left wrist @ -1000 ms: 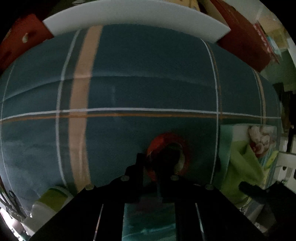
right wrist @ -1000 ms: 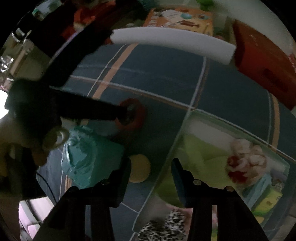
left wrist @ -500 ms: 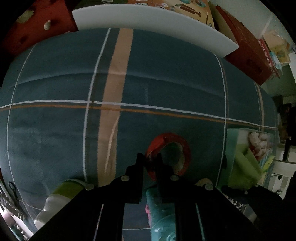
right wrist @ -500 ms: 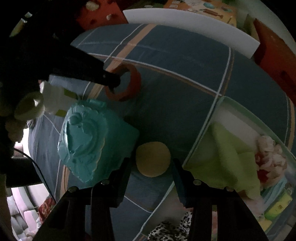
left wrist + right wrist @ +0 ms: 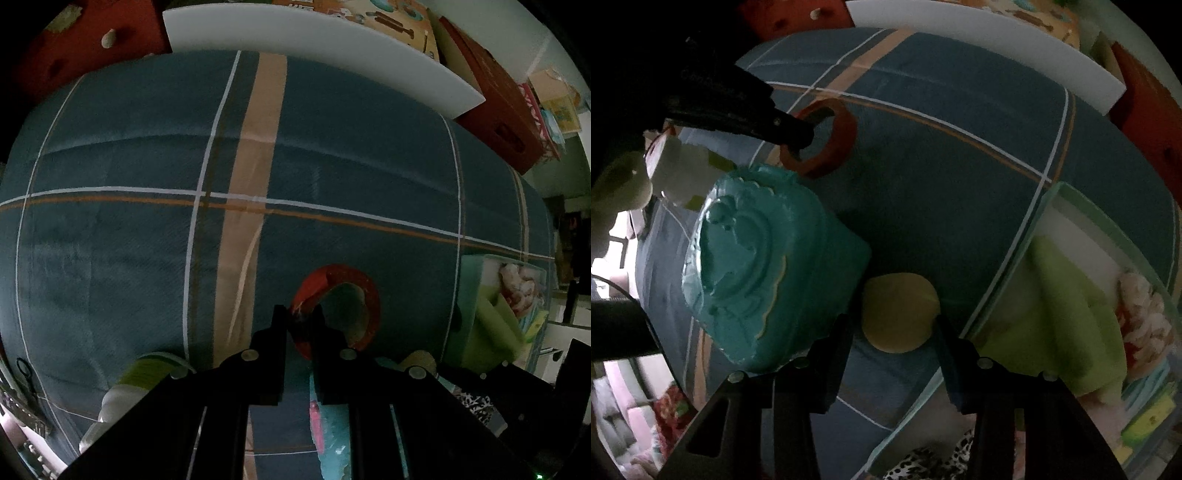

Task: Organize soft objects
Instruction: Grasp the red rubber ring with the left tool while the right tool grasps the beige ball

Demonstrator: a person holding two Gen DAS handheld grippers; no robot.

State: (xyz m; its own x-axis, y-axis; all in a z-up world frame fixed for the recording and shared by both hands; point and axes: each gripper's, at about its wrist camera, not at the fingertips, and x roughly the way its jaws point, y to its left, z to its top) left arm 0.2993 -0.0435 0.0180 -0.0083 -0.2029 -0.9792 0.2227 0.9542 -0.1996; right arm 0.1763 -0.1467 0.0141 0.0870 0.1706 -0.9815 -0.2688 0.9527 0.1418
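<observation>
My left gripper (image 5: 300,318) is shut on the rim of a red soft ring (image 5: 364,295) and holds it above the blue plaid bedspread (image 5: 147,240). The right wrist view shows the same ring (image 5: 846,129) pinched at the left gripper's fingertips (image 5: 798,134). My right gripper (image 5: 892,332) is open, its fingers either side of a yellow round sponge (image 5: 899,314) lying on the bedspread (image 5: 942,166). A teal soft cushion (image 5: 757,258) lies just left of the sponge. A clear bin (image 5: 1034,236) at the right holds a green cloth (image 5: 1060,306) and other soft items.
A white foam board (image 5: 314,48) and red boxes (image 5: 495,110) line the bed's far edge. A white and green soft toy (image 5: 683,166) lies at the left. A leopard-print cloth (image 5: 923,465) shows at the bin's near end. The bin also shows in the left wrist view (image 5: 465,295).
The right gripper has moved down and closer, so the yellow sponge now sits between its fingers. The left gripper has lifted the red ring slightly and drawn back.
</observation>
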